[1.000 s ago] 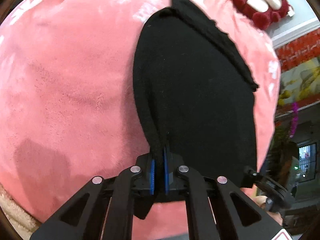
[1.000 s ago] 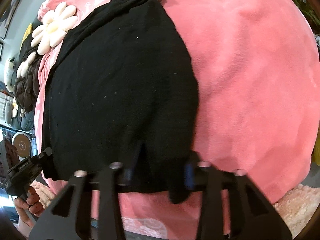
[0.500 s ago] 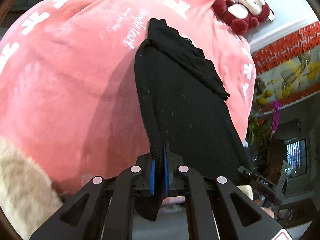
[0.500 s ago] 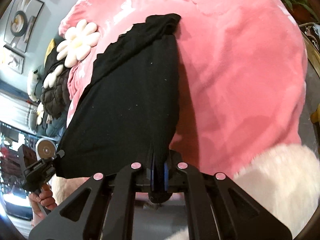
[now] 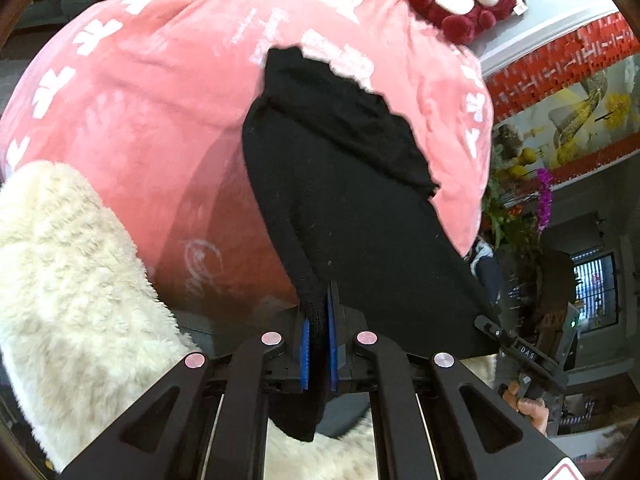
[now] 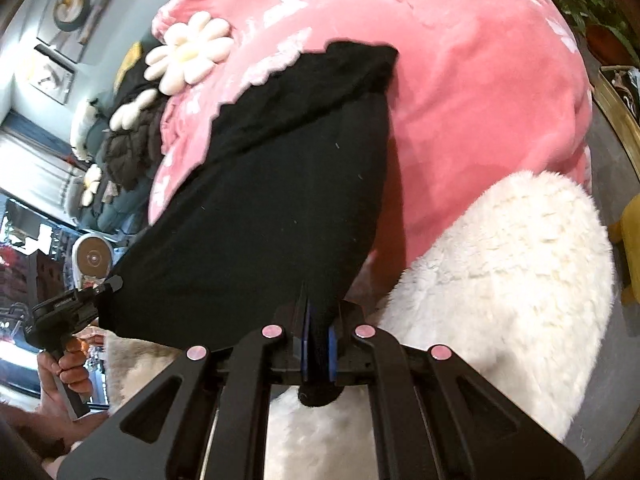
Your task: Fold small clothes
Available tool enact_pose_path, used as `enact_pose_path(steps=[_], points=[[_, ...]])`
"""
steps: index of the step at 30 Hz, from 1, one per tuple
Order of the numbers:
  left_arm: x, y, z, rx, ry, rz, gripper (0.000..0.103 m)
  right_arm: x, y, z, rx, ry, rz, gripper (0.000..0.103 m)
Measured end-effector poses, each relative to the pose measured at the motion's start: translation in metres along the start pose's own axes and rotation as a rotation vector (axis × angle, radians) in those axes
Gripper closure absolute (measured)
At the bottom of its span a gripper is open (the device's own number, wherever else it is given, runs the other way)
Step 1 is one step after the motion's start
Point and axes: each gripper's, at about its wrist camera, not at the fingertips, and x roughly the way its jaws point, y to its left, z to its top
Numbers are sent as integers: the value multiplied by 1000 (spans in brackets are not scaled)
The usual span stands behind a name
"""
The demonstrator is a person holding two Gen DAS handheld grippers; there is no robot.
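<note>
Left claw (image 5: 318, 354) is clenched on one near corner of the black knit fabric garment (image 5: 352, 208); right claw (image 6: 316, 354) is clenched on the other near corner. The garment hangs stretched between them, its far end lying on the pink plush blanket (image 5: 140, 120). Cream fluffy fleece throw (image 5: 72, 280) at 8 o'clock. Maroon stuffed monkey toy (image 5: 468, 4) at 1 o'clock, far.

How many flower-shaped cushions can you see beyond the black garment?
3 in the right wrist view: a large flower cushion on the pink blanket's far edge, two smaller farther left. Others may be hidden.
</note>
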Motion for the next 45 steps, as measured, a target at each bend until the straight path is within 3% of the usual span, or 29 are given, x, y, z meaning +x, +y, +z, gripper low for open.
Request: enact_pose_path(steps=[3, 5, 9, 11, 12, 13, 14, 15, 17, 19, 20, 21, 23, 25, 28, 31, 35, 38, 43, 45], points=[[-21, -17, 19, 20, -55, -30, 99, -27, 14, 22, -36, -94, 32, 98], [-29, -33, 42, 76, -100, -38, 99, -38, 23, 55, -63, -168, 55, 98], [-17, -69, 114, 214, -228, 38, 98, -30, 33, 143, -93, -299, 52, 97], [6, -82, 156, 246, -279, 113, 94, 4, 25, 198, -66, -312, 26, 90], [20, -82, 178, 249, -294, 174, 87, 19, 21, 213, -48, -318, -7, 85], [45, -79, 204, 223, -325, 272, 85, 41, 12, 231, -21, -328, -81, 67], [61, -73, 219, 201, -325, 312, 76, 60, 3, 242, 5, -319, -140, 55], [80, -65, 234, 177, -311, 354, 76, 76, -5, 247, 29, -297, -204, 55], [107, -47, 249, 125, -240, 423, 76, 86, -13, 240, 65, -285, -209, 55], [110, -29, 245, 85, -221, 392, 75, 91, -19, 219, 62, -273, -169, 55], [109, -20, 237, 76, -222, 367, 66, 96, -21, 207, 43, -253, -175, 55], [109, -12, 227, 75, -224, 373, 61, 101, -25, 197, 22, -231, -187, 55], [114, -1, 210, 96, -214, 388, 61, 115, -29, 181, -24, -190, -209, 55], [128, 4, 194, 127, -182, 437, 61, 126, -31, 177, -48, -141, -214, 55], [147, 3, 181, 153, -139, 459, 58, 139, -37, 184, -5, -139, -214, 55], [161, 9, 167, 137, -105, 461, 54, 153, -45, 181, 29, -100, -278, 55], [164, 28, 154, 72, -96, 451, 44, 160, -47, 151, 4, -70, -290, 55], [165, 55, 152, -32, -84, 409, 43, 165, -49, 133, -24, -66, -338, 55], [168, 87, 147, -178, -84, 350, 43, 151, -30, 145, -47, -165, -329, 55], [171, 90, 144, -211, -76, 312, 43, 157, -28, 154, -34, -140, -342, 55]])
